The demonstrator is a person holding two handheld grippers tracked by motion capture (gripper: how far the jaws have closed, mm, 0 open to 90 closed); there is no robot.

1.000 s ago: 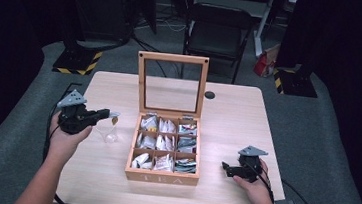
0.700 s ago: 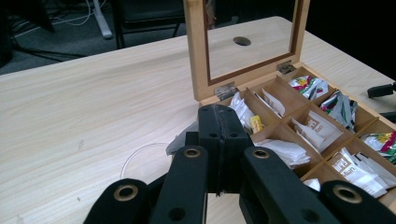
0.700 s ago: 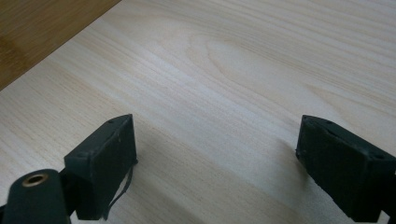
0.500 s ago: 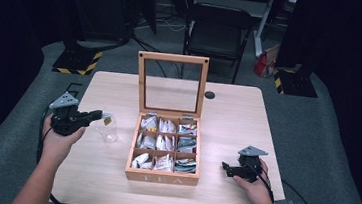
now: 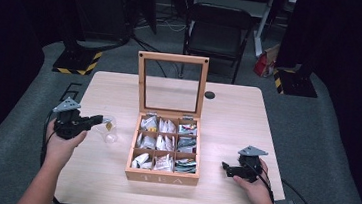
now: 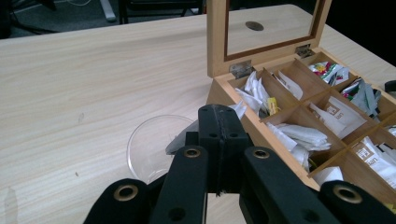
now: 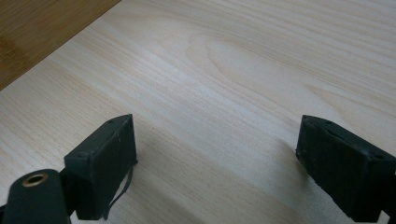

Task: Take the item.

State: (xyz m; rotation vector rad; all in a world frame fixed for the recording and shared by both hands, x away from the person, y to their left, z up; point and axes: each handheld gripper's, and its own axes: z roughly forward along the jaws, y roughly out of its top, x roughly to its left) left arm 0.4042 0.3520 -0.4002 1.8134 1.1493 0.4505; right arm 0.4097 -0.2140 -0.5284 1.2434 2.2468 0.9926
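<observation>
Clear glass cup [image 5: 107,130] stands on the table [image 5: 228,116], left of the wooden tea box [image 5: 165,150]; the left gripper [image 5: 98,120] reaches over it. In the left gripper view, the jaws are clenched on a white tea bag [image 6: 184,136] above the cup [image 6: 149,147]. In the right gripper view, the right gripper [image 7: 217,163] is released over bare table [image 7: 233,70].

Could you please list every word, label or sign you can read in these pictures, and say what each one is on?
"TEA": on the front wall of the wooden tea box, faint but readable in the high view.
Small square logos on the white tea bag sachets in the box's compartments: too small and blurred to read.
Print on the colourful sachets in the far compartment: unreadable.
The yellow tag over the clear glass beside the box: no legible text.
</observation>
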